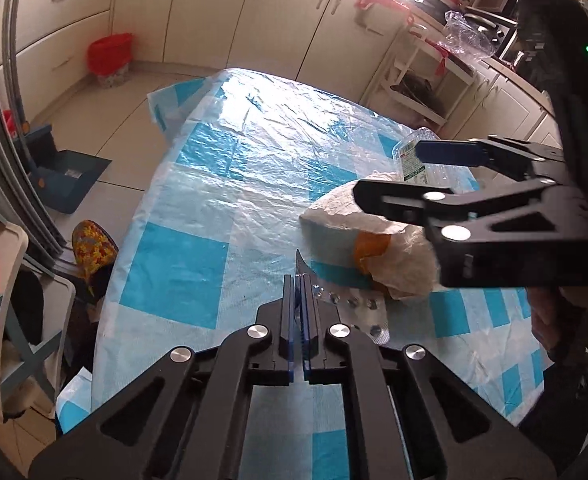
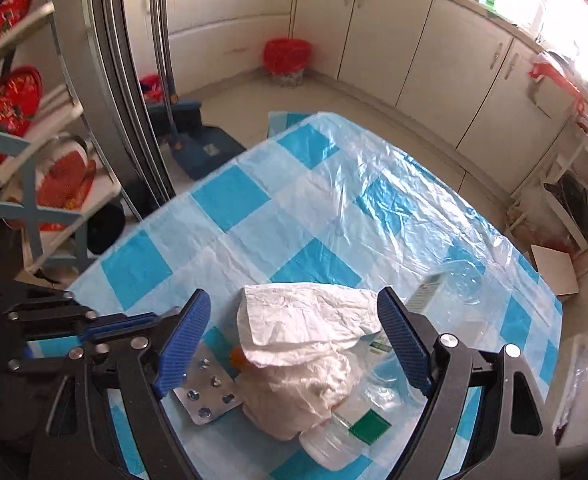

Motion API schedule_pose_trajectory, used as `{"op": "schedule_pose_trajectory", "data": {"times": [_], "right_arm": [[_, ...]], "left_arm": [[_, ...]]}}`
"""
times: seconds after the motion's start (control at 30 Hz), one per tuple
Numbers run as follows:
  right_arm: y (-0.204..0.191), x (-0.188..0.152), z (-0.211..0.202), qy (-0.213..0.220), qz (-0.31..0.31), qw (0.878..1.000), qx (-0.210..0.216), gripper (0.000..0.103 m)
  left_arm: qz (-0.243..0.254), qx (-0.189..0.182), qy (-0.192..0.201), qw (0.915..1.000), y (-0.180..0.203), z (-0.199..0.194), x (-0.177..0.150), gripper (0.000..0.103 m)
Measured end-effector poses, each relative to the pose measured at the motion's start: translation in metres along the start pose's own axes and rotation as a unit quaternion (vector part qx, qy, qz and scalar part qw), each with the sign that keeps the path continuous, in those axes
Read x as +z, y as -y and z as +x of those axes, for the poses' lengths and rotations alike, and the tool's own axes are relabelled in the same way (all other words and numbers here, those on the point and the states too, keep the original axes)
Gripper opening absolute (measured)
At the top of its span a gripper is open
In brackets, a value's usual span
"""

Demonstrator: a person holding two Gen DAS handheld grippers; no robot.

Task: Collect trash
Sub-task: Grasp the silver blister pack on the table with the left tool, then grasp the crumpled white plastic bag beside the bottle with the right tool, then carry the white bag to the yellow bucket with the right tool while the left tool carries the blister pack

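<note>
My left gripper (image 1: 298,280) is shut on a silver pill blister pack (image 1: 350,312), which also shows in the right wrist view (image 2: 207,384) low over the table. A crumpled white paper wad (image 1: 374,232) with an orange scrap lies on the blue-checked tablecloth (image 1: 213,200). In the right wrist view my right gripper (image 2: 294,344) is open, hovering with its blue pads on either side of the paper wad (image 2: 306,344). A clear plastic bottle (image 2: 346,436) lies partly under the paper. Its far end shows in the left wrist view (image 1: 418,168).
A red-lined trash bin (image 2: 285,60) stands on the floor by the cream cabinets (image 2: 414,40). A blue dustpan and broom (image 2: 197,144) lie on the floor left of the table. A shelf rack (image 2: 33,184) stands at the left. A clear plastic bag (image 2: 462,272) lies on the table's right side.
</note>
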State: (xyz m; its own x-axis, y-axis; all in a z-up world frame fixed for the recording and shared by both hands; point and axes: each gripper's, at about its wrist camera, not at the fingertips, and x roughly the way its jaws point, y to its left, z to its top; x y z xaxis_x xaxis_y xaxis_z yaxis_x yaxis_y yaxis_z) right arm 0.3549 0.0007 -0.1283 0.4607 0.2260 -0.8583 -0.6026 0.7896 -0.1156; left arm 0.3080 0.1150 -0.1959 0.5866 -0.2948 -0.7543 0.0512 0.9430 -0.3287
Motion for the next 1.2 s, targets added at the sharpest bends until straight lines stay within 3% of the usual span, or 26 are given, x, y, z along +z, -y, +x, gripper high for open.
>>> {"op": "schedule_pose_trajectory", "data": {"times": [0.07, 0.17, 0.27, 0.37, 0.4, 0.43, 0.53, 0.63, 0.77, 0.83, 0.93, 1.0, 1.2], "right_arm": [[0.002, 0.006, 0.022, -0.056, -0.005, 0.998, -0.001, 0.082], [0.005, 0.007, 0.047, -0.103, -0.005, 0.995, -0.002, 0.082], [0.013, 0.006, 0.059, -0.122, 0.017, 0.992, 0.02, 0.067], [0.018, 0.01, 0.059, -0.111, 0.03, 0.993, 0.021, 0.041], [0.021, 0.012, 0.058, -0.11, 0.046, 0.992, 0.039, 0.018], [0.026, 0.013, 0.058, -0.111, 0.066, 0.99, 0.056, 0.013], [0.036, 0.014, 0.05, -0.082, 0.098, 0.989, 0.069, 0.011], [0.046, 0.01, 0.026, -0.026, 0.137, 0.984, 0.114, 0.01], [0.057, -0.006, -0.017, 0.061, 0.176, 0.968, 0.166, 0.01], [0.06, -0.016, -0.037, 0.093, 0.189, 0.961, 0.181, 0.01], [0.068, -0.046, -0.066, 0.124, 0.208, 0.951, 0.194, 0.01], [0.071, -0.071, -0.079, 0.132, 0.221, 0.947, 0.191, 0.01], [0.096, -0.148, -0.105, 0.162, 0.282, 0.927, 0.184, 0.01]], "left_arm": [[-0.012, -0.008, 0.002, 0.9999, -0.006, -0.003, -0.004, 0.003], [-0.021, -0.016, 0.002, 0.9997, -0.011, -0.003, -0.008, 0.003], [-0.028, -0.023, 0.0, 0.9993, -0.017, -0.002, -0.008, 0.003], [-0.036, -0.028, -0.003, 0.9989, -0.021, 0.001, -0.008, 0.003], [-0.038, -0.03, -0.005, 0.9988, -0.022, 0.002, -0.008, 0.003], [-0.038, -0.03, -0.007, 0.9988, -0.022, 0.003, -0.009, 0.003], [-0.037, -0.03, -0.009, 0.9988, -0.023, 0.004, -0.009, 0.004], [-0.039, -0.035, -0.009, 0.9986, -0.022, 0.005, -0.008, 0.007], [-0.037, -0.036, -0.01, 0.9986, -0.017, 0.004, -0.008, 0.023], [-0.032, -0.033, -0.011, 0.9989, -0.013, 0.005, -0.008, 0.023], [-0.036, -0.03, -0.011, 0.9988, -0.01, 0.005, -0.008, 0.022], [-0.038, -0.025, -0.011, 0.9989, -0.007, 0.004, -0.009, 0.01], [-0.04, -0.004, 0.005, 0.9992, 0.003, -0.012, -0.012, 0.003]]}}
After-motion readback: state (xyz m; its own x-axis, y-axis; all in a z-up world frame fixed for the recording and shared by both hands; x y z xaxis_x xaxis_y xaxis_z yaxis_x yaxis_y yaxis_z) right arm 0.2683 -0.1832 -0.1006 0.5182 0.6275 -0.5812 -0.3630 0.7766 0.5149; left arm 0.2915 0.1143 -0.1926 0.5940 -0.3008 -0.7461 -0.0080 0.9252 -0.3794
